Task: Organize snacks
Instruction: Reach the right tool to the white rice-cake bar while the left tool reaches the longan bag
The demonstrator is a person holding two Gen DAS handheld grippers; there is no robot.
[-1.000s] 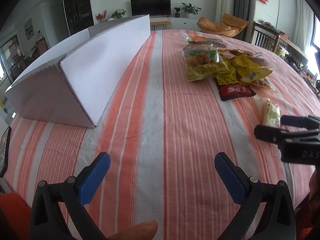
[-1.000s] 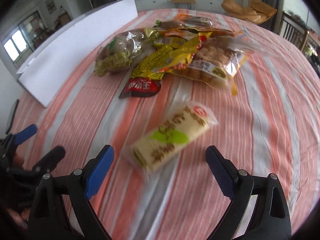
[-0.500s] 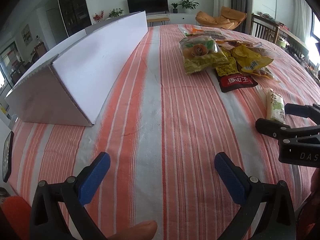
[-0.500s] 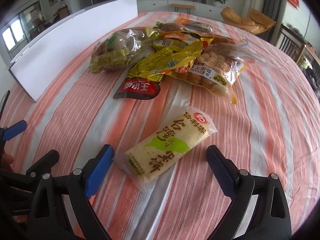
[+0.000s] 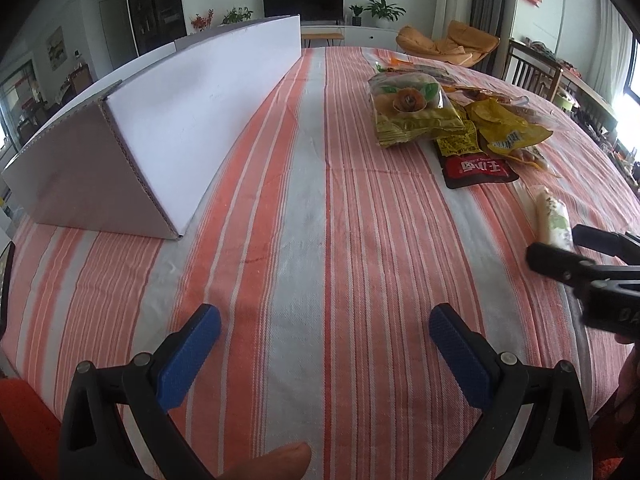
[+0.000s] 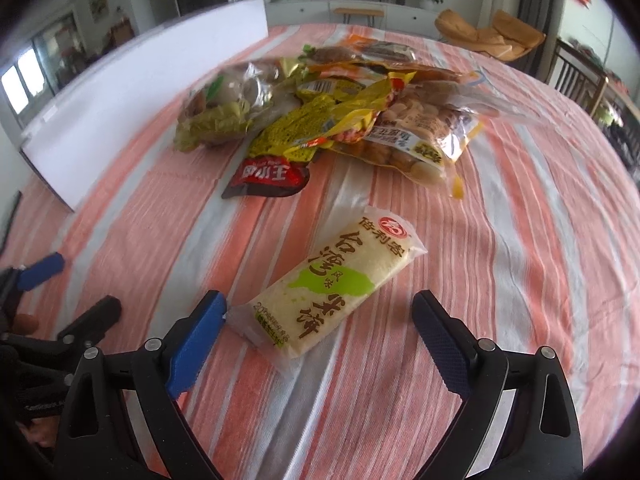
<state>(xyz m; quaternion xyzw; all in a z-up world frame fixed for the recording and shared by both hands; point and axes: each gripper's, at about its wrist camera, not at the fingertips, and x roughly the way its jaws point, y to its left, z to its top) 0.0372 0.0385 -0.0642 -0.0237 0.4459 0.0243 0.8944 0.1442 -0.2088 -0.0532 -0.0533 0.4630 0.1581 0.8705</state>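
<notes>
We hold the right gripper (image 6: 320, 320) with its fingers (image 6: 198, 334) spread wide and gripping nothing. The rice cracker pack (image 6: 330, 288) lies on the bench (image 6: 500, 264) directly ahead of them, its near end already between the two blue pads. The left pad sits just beside the pack's near left corner; whether it touches the wrapper cannot be told. The right pad stands apart from the pack.

The pack's long axis runs diagonally, from near left to far right, so it is skewed against the closing line of the fingers. In our judgement the coming move turns on this angle: we either rotate the gripper to close across the short width, or we accept a grip on the near end only.

The left gripper (image 5: 324, 344) is likewise wide open and empty, and it hovers above bare striped cloth. From its camera the rice cracker pack (image 5: 550, 218) lies well off to the right, at the right gripper's (image 5: 560, 246) fingertips. The right hand is therefore the nearer one.

Further out, the remaining snacks form a loose pile (image 6: 332, 120) beyond the pack, with a red pouch (image 6: 268, 178) at its near edge. The white cardboard box (image 5: 192, 120) stands on the left side of the bench, well apart from the pile.
</notes>
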